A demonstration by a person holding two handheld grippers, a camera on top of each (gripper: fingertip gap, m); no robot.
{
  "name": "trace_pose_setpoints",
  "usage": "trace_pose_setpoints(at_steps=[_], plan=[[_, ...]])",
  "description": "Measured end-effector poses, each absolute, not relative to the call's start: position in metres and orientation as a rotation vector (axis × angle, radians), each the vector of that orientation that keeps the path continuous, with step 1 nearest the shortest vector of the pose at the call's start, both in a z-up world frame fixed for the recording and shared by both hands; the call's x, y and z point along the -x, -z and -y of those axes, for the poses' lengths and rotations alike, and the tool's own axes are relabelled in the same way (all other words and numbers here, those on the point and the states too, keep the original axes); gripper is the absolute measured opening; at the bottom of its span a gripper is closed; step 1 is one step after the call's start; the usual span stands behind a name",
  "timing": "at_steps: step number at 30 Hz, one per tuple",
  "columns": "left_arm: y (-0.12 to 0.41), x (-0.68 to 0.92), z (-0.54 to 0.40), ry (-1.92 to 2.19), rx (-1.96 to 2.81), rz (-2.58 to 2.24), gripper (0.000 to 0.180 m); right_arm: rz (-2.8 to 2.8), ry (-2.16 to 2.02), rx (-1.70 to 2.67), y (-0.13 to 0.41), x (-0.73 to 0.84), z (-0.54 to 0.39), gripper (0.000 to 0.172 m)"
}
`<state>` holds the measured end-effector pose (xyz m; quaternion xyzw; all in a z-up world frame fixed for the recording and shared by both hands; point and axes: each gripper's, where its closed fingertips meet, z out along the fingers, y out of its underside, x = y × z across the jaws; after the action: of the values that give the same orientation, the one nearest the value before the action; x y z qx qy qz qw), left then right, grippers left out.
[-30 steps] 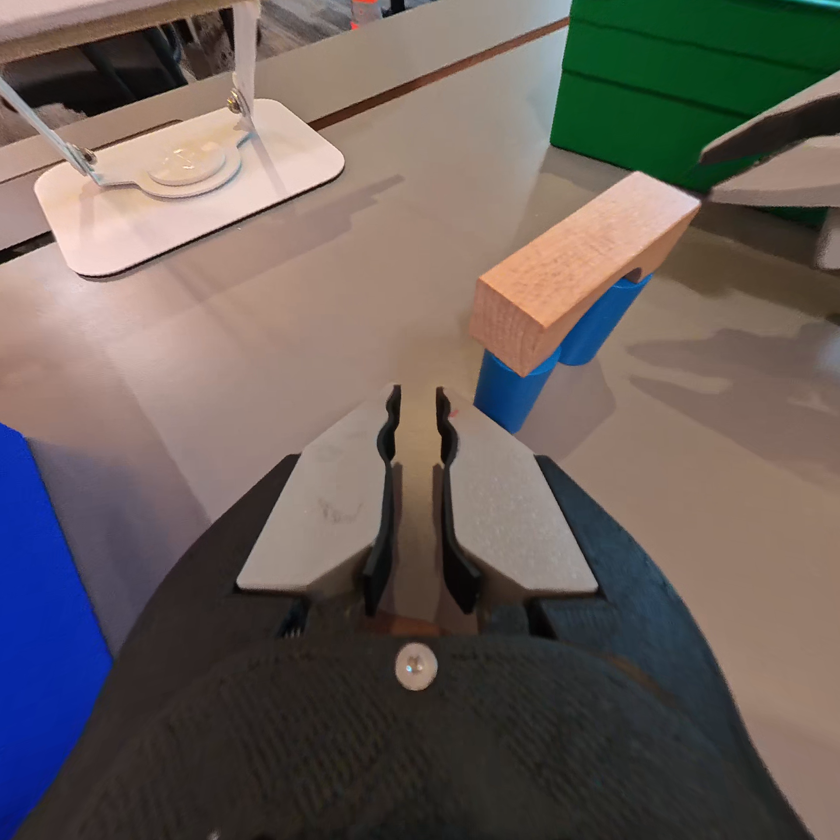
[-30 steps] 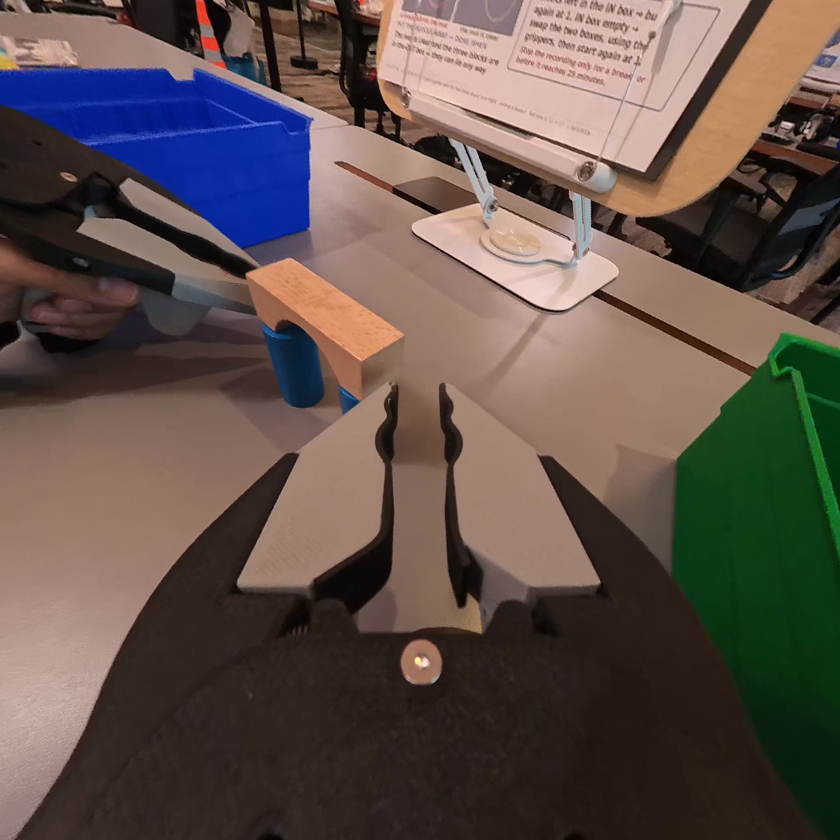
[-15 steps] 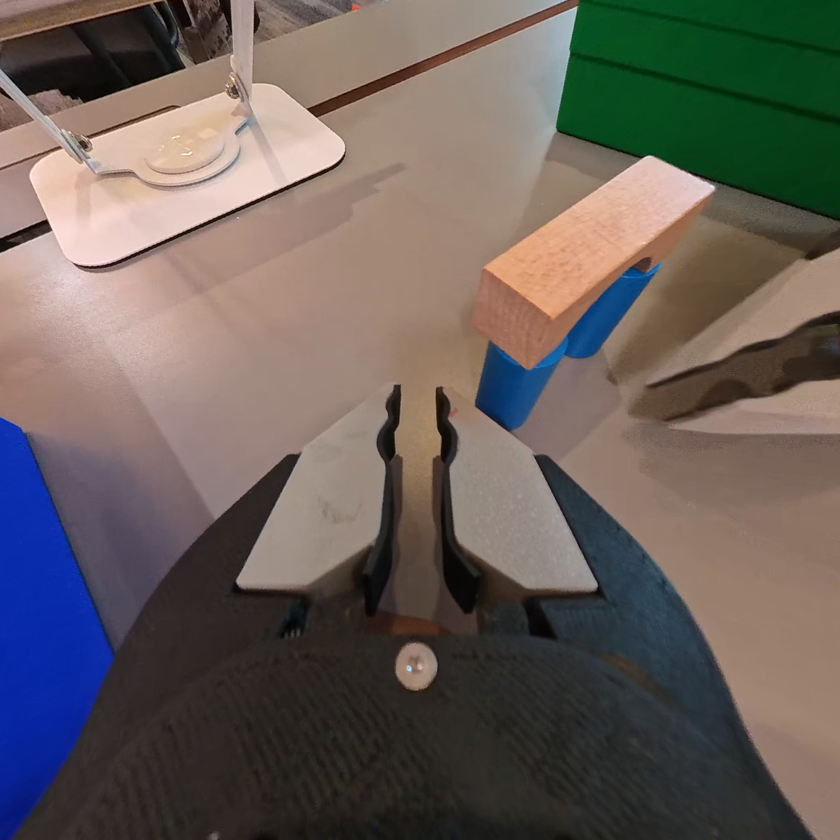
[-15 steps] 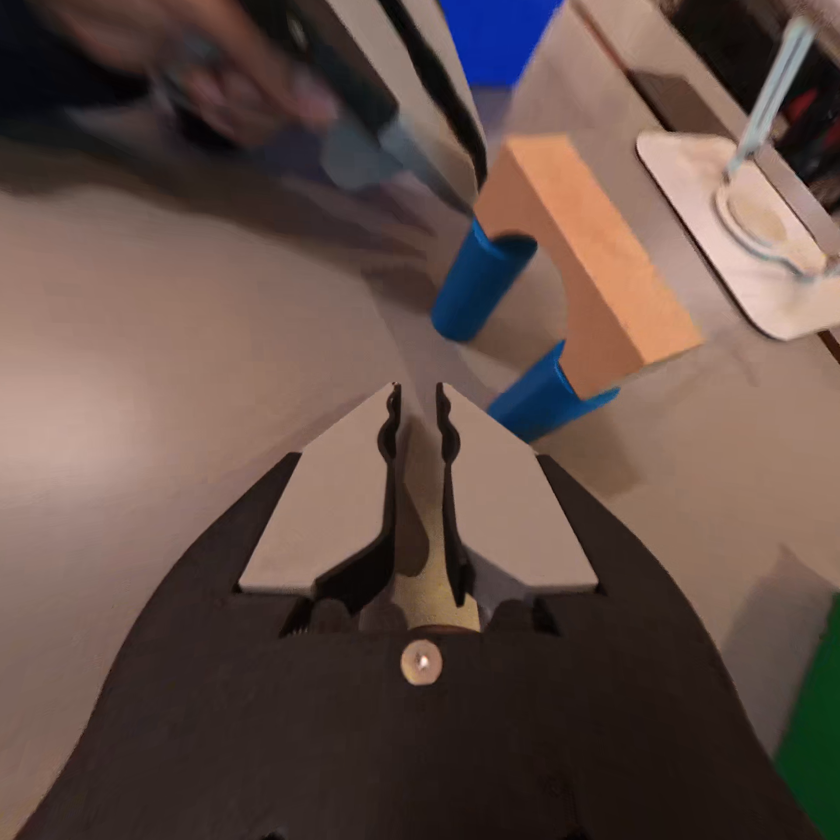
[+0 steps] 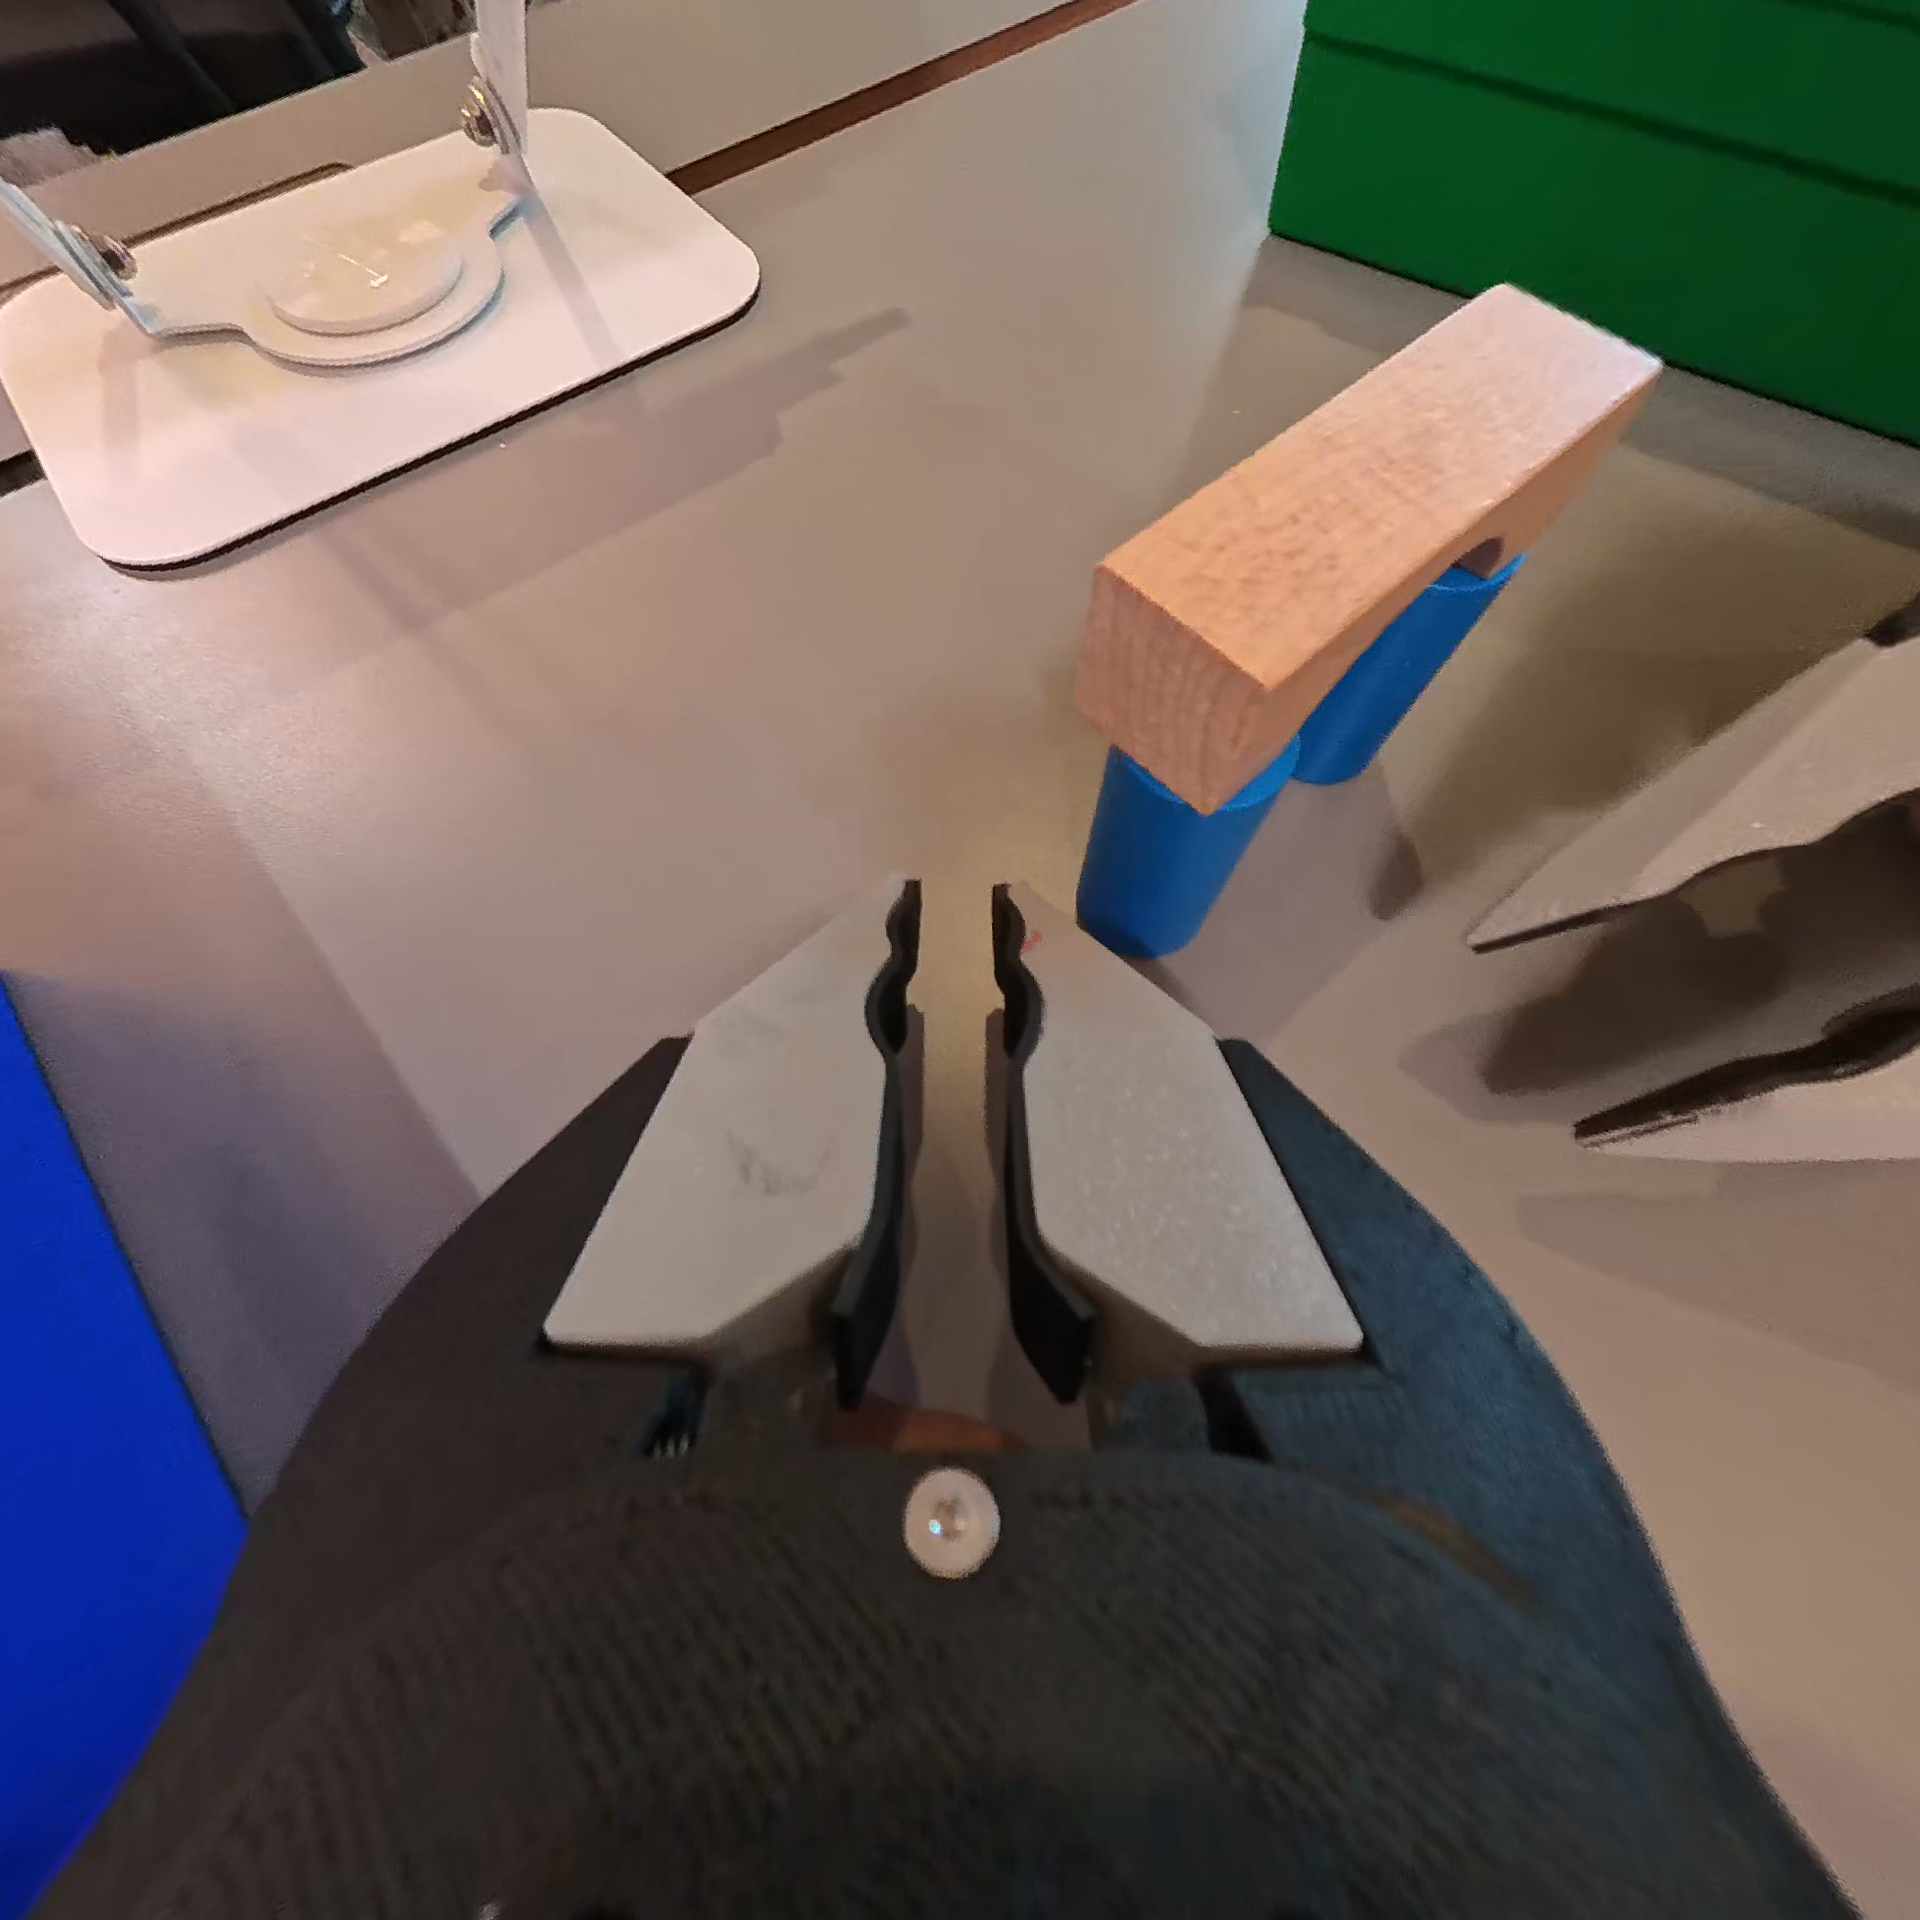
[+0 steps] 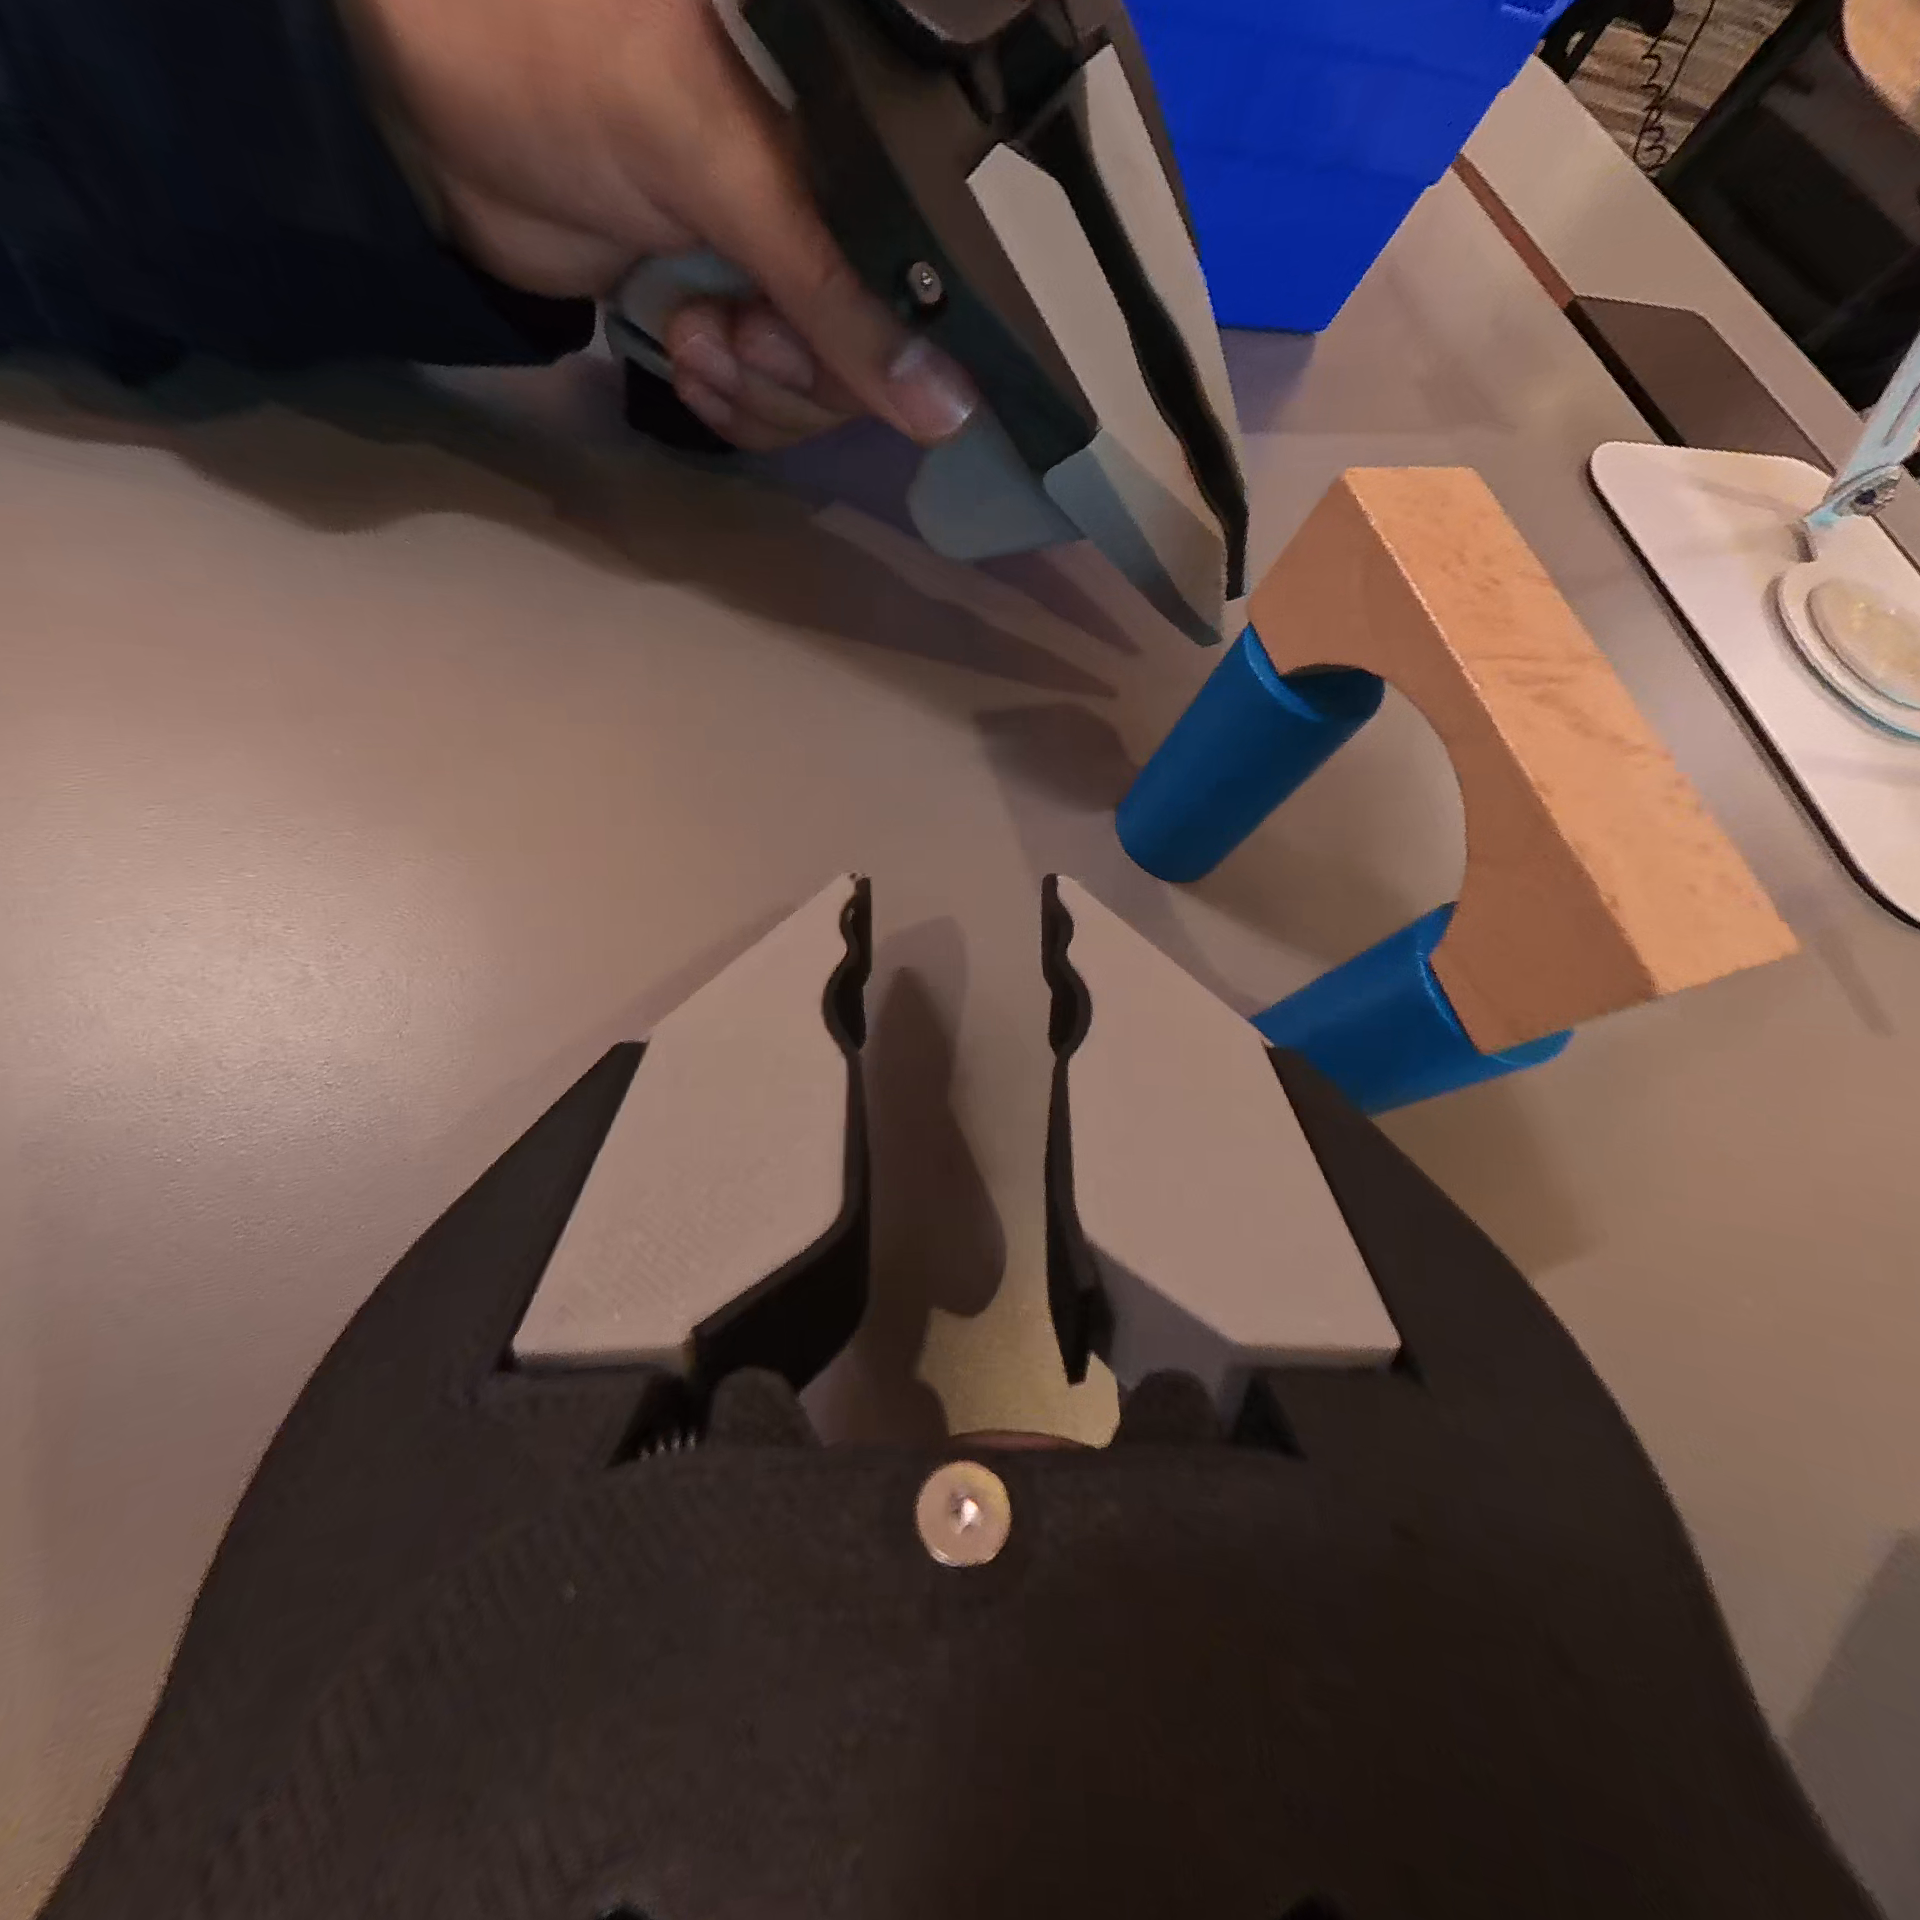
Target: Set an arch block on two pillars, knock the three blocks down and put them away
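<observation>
While the wooden arch block [image 5: 1361, 520] rests across two upright blue pillars [image 5: 1174, 852] [image 6: 1392, 1023] on the grey table [image 5: 727, 675], both tools hover nearby with nothing in them. With its jaws narrowly parted, the left tool [image 5: 956, 899] sits just beside the near pillar. More widely spread, the right tool [image 6: 951, 894] stands close to the other pillar. A green bin [image 5: 1610, 156] stands behind the arch, a blue bin [image 6: 1320, 156] opposite.

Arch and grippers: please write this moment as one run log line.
arch: on two pillars | left gripper: open, empty | right gripper: open, empty | knock-down: not done
</observation>
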<state>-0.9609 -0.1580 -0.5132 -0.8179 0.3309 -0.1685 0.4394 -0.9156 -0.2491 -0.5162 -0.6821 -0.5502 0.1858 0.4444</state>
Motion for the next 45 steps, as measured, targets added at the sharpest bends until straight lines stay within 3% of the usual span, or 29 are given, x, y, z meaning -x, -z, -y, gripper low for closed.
trace_pose_setpoints(at_steps=[14, 22, 30, 33, 38, 40, 45], plan=[[0.518, 0.967, 0.153, 0.347, 2.049, -0.813, 0.013, 1.043, -0.145, 1.946, 0.521, 0.837, 0.193, 0.0], [0.503, 0.972, 0.143, 0.28, 1.962, -0.742, 0.012, 0.869, -0.176, 2.084, 0.533, 0.817, 0.181, 0.002], [0.486, 0.978, 0.136, 0.247, 1.891, -0.661, 0.012, 0.72, -0.148, 2.034, 0.519, 0.821, 0.168, 0.017], [0.479, 0.982, 0.134, 0.257, 1.877, -0.62, 0.012, 0.644, -0.267, 1.952, 0.501, 0.852, 0.161, 0.005], [0.475, 0.992, 0.132, 0.261, 1.879, -0.574, 0.012, 0.697, -0.452, 1.965, 0.502, 0.911, 0.166, 0.019], [0.47, 0.999, 0.128, 0.247, 1.87, -0.532, 0.001, 0.756, -0.384, 1.964, 0.507, 0.915, 0.168, 0.021], [0.465, 1.002, 0.129, 0.312, 1.872, -0.517, 0.011, 0.767, -0.403, 1.893, 0.496, 0.912, 0.172, 0.021]])
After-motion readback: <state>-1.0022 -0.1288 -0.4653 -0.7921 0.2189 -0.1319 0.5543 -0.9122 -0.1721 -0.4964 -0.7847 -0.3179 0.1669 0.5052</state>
